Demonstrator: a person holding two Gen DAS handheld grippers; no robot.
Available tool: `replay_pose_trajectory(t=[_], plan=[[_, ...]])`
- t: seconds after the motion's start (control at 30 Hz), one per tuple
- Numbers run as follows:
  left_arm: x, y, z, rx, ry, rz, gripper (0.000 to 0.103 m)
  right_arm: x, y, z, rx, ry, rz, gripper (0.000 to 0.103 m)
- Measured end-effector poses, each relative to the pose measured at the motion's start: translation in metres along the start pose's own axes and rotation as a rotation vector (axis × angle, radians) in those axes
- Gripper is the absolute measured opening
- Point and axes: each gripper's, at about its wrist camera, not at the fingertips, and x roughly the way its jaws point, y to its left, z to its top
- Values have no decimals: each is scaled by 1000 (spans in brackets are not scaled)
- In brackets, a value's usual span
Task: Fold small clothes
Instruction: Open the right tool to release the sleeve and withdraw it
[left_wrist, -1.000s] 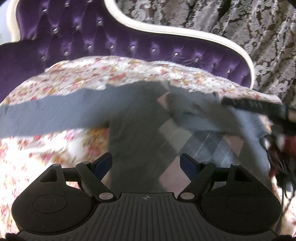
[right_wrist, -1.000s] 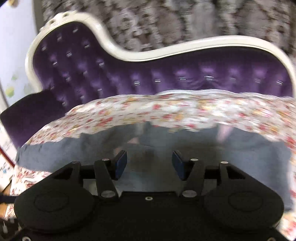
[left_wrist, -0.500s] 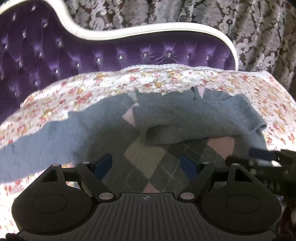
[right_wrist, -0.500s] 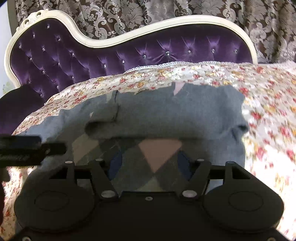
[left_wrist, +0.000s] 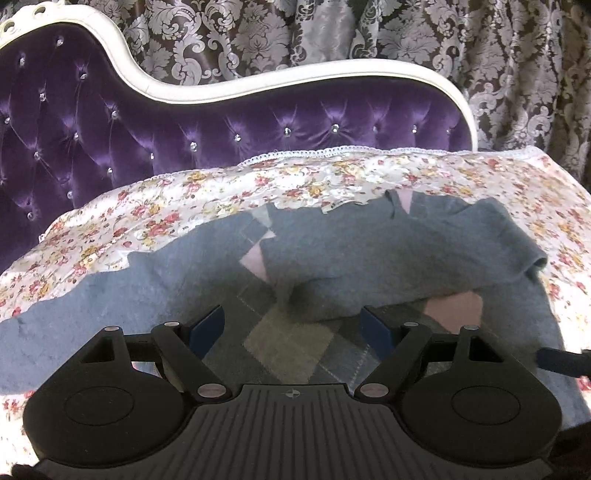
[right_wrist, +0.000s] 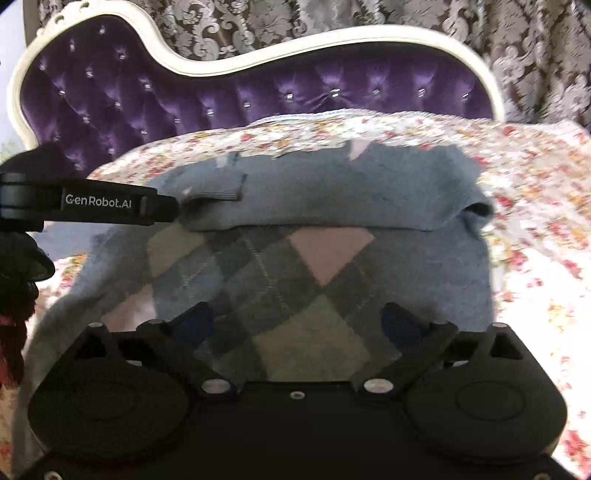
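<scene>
A small grey sweater (left_wrist: 369, 254) with an argyle front (right_wrist: 295, 280) lies flat on the floral cover (left_wrist: 184, 199). Its right sleeve is folded across the chest, cuff at the left (right_wrist: 221, 188). Its left sleeve (left_wrist: 74, 314) stretches out flat to the left. My left gripper (left_wrist: 293, 326) hovers open over the sweater's lower front, holding nothing. My right gripper (right_wrist: 295, 325) hovers open over the argyle panel, holding nothing. The left gripper also shows as a black bar at the left edge of the right wrist view (right_wrist: 99, 203). A dark tip of the right gripper shows in the left wrist view (left_wrist: 561, 362).
A purple tufted sofa back (left_wrist: 258, 122) with a white frame (left_wrist: 295, 77) rises behind the cover. A patterned curtain (left_wrist: 517, 74) hangs behind it. The floral cover extends on both sides of the sweater (right_wrist: 535, 240).
The right sleeve has been laid across the chest and let go. Both grippers have drawn back toward the sweater's hem, and the right gripper has opened wider.
</scene>
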Motion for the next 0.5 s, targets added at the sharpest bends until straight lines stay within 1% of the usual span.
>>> replay_pose_trajectory(t=[0.07, 0.13, 0.23, 0.43, 0.5], plan=[[5, 2, 0, 4, 7, 16, 80, -3, -2, -2, -15, -4, -2, 99], [11, 3, 0, 5, 12, 19, 80, -7, -8, -5, -9, -7, 26, 97], [17, 4, 1, 17, 15, 24, 79, -16, -17, -7, 16, -37, 65, 97], [31, -3, 7, 61, 2, 22, 79, -26, -23, -4, 22, -75, 96, 96], [37, -9, 9, 99, -3, 27, 79, -27, -24, -2, 27, -74, 106, 96]])
